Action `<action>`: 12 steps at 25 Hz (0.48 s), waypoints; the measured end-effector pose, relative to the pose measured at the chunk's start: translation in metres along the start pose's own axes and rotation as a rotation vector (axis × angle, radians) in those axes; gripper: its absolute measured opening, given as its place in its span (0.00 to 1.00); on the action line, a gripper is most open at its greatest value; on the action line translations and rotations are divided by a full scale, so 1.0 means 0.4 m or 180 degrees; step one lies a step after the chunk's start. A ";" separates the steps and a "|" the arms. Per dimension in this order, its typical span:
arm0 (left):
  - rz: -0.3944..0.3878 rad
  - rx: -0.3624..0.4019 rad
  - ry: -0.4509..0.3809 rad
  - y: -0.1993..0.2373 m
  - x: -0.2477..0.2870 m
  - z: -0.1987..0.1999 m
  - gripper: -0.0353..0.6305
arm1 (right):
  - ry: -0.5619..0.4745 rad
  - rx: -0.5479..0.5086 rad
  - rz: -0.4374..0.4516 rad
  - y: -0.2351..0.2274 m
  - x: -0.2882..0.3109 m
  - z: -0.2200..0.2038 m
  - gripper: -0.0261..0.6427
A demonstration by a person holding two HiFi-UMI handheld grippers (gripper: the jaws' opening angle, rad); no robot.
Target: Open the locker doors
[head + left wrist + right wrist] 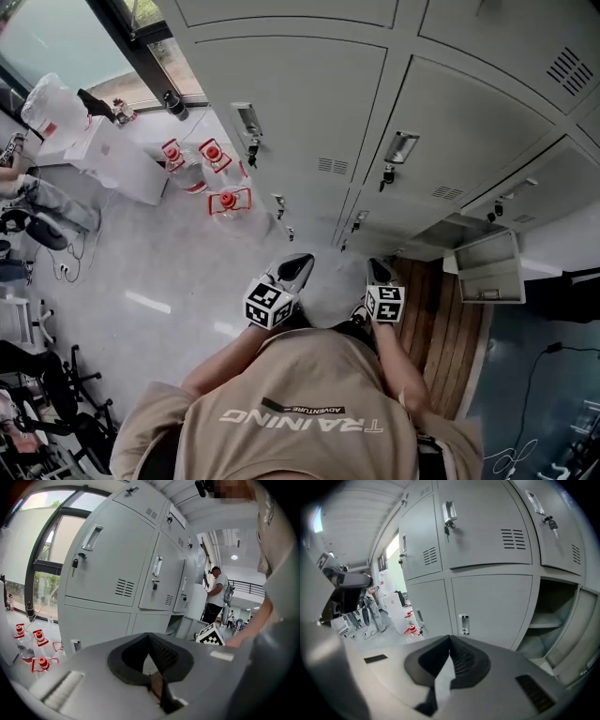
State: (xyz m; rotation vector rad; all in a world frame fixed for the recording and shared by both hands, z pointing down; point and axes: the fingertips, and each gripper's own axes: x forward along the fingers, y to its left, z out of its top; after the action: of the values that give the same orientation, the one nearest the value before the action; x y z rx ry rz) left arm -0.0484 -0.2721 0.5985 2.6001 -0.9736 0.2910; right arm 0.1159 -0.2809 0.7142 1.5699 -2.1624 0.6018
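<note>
The left gripper (296, 269) and right gripper (377, 273) are held side by side above the wearer's shirt (300, 412). They are in front of the lockers (309, 103), clear of them, and point at the bottom row. In the left gripper view the jaws are pressed together at the tip with nothing between them. The right gripper's jaws are closed and empty too.

The lockers are grey, with a recessed handle, a lock and a vent on each door. Keys (251, 150) hang from the locks of the two upper doors facing the grippers, and both doors are closed.

At the right end of the bottom row is an open locker (553, 616) with a bare shelf inside. Its door (487, 267) seems to be swung out towards the floor, though the wide lens bends it too much to be sure.

On the floor at the left end of the lockers stand bottles (211, 173) with red caps and red handles. A white box (112, 155) lies past them, farther from the lockers, below the window (56, 37).

In the left gripper view, a person (216, 592) in a white top stands at the lockers' far end.
</note>
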 end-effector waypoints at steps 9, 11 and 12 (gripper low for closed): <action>0.0180 -0.0270 -0.0061 0.172 -0.087 -0.016 0.06 | 0.0180 -0.0023 -0.0112 0.065 0.084 -0.003 0.06; 0.0218 -0.0277 -0.0013 0.198 -0.082 -0.018 0.06 | 0.0157 -0.0009 -0.0104 0.050 0.128 0.015 0.06; 0.0212 -0.0284 0.0036 0.207 -0.073 -0.020 0.06 | 0.0147 -0.0038 -0.0098 0.039 0.153 0.027 0.06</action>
State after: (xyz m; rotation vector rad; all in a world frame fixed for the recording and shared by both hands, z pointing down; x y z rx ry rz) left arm -0.1256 -0.3099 0.6176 2.4869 -1.0464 0.2723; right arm 0.0825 -0.3307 0.7371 1.5649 -2.1005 0.6082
